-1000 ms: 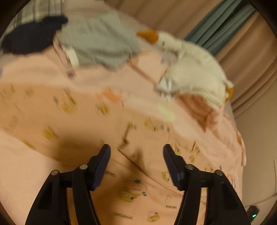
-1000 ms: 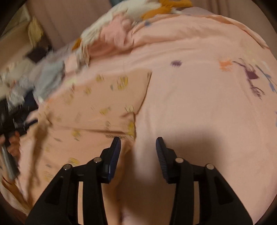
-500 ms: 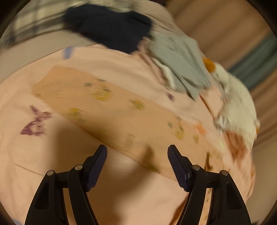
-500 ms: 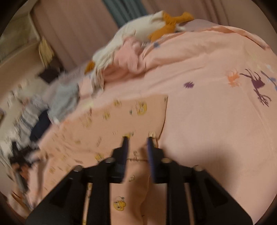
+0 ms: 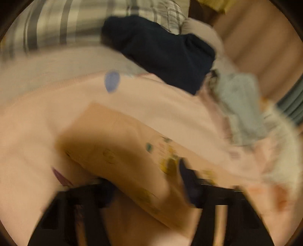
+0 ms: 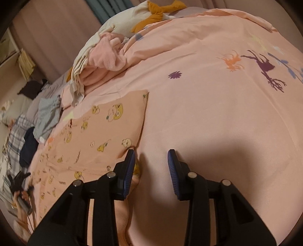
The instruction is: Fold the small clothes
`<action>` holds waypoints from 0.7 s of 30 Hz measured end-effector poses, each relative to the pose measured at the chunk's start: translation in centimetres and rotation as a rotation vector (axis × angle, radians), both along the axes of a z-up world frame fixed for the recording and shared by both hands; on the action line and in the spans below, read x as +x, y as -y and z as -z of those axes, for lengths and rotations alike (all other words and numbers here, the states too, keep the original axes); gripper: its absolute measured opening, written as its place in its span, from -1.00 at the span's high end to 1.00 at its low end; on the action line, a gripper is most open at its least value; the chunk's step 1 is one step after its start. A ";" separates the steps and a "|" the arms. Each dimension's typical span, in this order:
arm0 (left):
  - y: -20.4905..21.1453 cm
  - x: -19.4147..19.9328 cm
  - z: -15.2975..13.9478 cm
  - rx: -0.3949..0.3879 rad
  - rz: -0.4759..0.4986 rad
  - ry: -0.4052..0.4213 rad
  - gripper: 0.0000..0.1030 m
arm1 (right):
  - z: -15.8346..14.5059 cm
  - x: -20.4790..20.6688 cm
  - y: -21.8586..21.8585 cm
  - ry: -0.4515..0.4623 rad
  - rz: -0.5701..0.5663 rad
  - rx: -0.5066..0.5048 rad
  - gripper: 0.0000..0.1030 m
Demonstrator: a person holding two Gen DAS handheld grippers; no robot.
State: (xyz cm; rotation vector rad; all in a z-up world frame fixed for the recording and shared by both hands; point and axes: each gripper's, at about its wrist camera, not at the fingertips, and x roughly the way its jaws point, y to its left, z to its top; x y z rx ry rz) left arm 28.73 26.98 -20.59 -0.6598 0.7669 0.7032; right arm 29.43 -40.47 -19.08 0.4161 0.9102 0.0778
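A small peach garment (image 6: 98, 136) with yellow cartoon prints lies flat on the pink bed cover (image 6: 217, 113). My right gripper (image 6: 151, 166) is open and empty, its left finger at the garment's near right edge. In the blurred left wrist view the same garment (image 5: 117, 147) rises as a fold between the fingers of my left gripper (image 5: 144, 181). Its right finger (image 5: 189, 181) shows beside the cloth; the left one is hidden behind it. I cannot tell if the jaws pinch the cloth.
A pile of unfolded clothes lies along the bed's far side: a navy piece (image 5: 162, 53), a grey piece (image 5: 240, 106), a white and orange piece (image 6: 144, 17) and pink fabric (image 6: 106, 54). A plaid cloth (image 5: 56, 24) lies behind them.
My right gripper was nearly shut at the garment's edge and is now open beside it. My left gripper swung further left and the garment has lifted up between its fingers.
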 end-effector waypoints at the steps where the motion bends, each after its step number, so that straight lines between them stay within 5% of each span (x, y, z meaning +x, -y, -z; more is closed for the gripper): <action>1: 0.4 0.7 -0.1 0.035 0.008 -0.035 0.71 | 0.0 0.0 -0.4 0.002 -0.015 -0.020 0.29; 3: 1.7 2.3 -0.9 0.069 0.089 -0.063 0.93 | 0.0 0.2 -0.4 0.005 -0.024 -0.038 0.29; 5: 4.2 3.6 -2.9 0.123 0.187 -0.020 0.93 | 0.1 0.3 -0.3 0.004 -0.022 -0.029 0.29; 9: 16.2 6.6 -8.9 0.290 0.542 0.131 0.93 | 0.2 0.5 -0.2 0.000 -0.019 -0.015 0.29; 12: 26.1 6.6 -10.6 0.231 0.842 0.209 0.93 | 0.1 0.4 -0.3 0.001 -0.026 -0.013 0.29; 15: 33.6 6.9 -9.7 0.084 1.086 0.139 0.50 | 0.2 0.4 0.1 -0.001 -0.028 0.014 0.27; 19: 34.6 6.0 -9.6 -0.034 1.103 0.138 0.31 | 0.3 0.4 0.7 -0.004 -0.028 0.071 0.19; 21: 32.5 4.6 -10.8 0.006 1.034 0.164 -0.11 | 0.4 0.5 0.7 -0.003 -0.036 0.089 0.11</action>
